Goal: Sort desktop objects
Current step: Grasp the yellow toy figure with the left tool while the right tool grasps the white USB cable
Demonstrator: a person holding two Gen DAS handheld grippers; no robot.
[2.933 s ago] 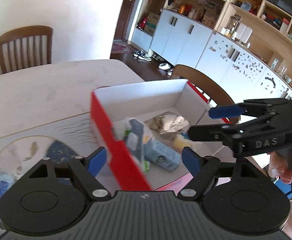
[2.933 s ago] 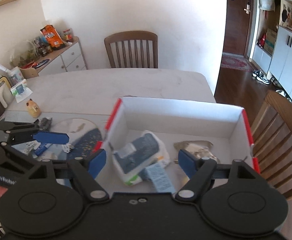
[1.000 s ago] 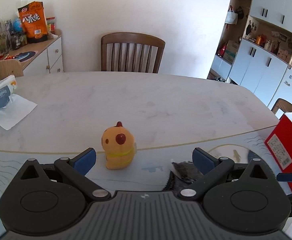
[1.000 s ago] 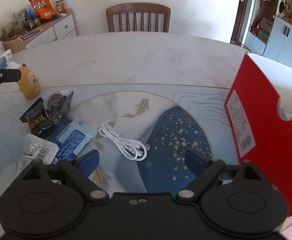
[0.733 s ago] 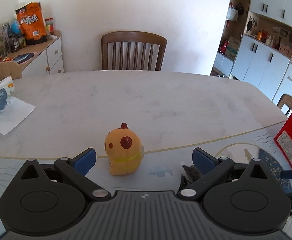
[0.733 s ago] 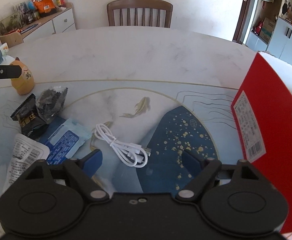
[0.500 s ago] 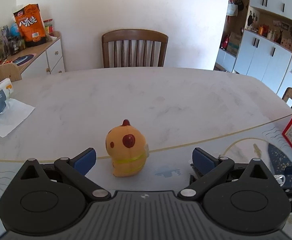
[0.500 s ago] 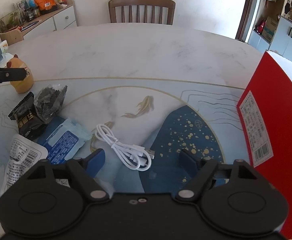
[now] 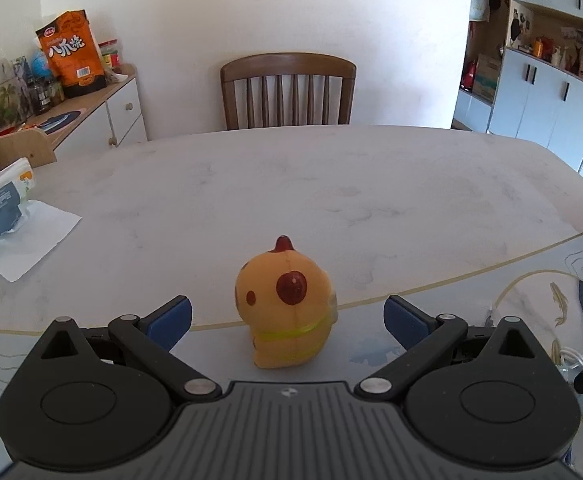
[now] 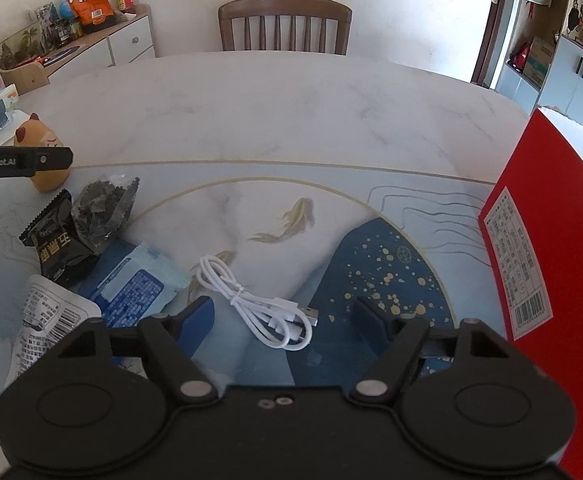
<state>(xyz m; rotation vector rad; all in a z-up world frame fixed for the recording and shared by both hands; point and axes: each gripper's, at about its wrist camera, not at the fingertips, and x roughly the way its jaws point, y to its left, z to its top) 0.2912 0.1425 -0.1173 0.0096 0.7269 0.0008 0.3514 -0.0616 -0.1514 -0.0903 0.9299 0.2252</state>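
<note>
Many things still lie out on the tabletop (image 10: 291,104), so the sorting looks far from done. The red box (image 10: 547,240) stands at the right edge, and its inside cannot be seen from here.

The left gripper (image 9: 287,314) is wide open and holds nothing. The little yellow toy (image 9: 285,304) stands upright between its two blue pads, but neither pad touches it. I think this toy is the next thing for the left side to pick up.

The right gripper (image 10: 283,314) is partly open, and its jaws have just been closing. The white cable (image 10: 259,304) lies coiled on the tabletop between them, not yet pinched or lifted.

To the left of the cable wait a blue packet (image 10: 131,284), a black snack pack (image 10: 57,240), a clear bag of dark bits (image 10: 103,208) and a white wrapper (image 10: 47,316). All of these still need sorting.
</note>
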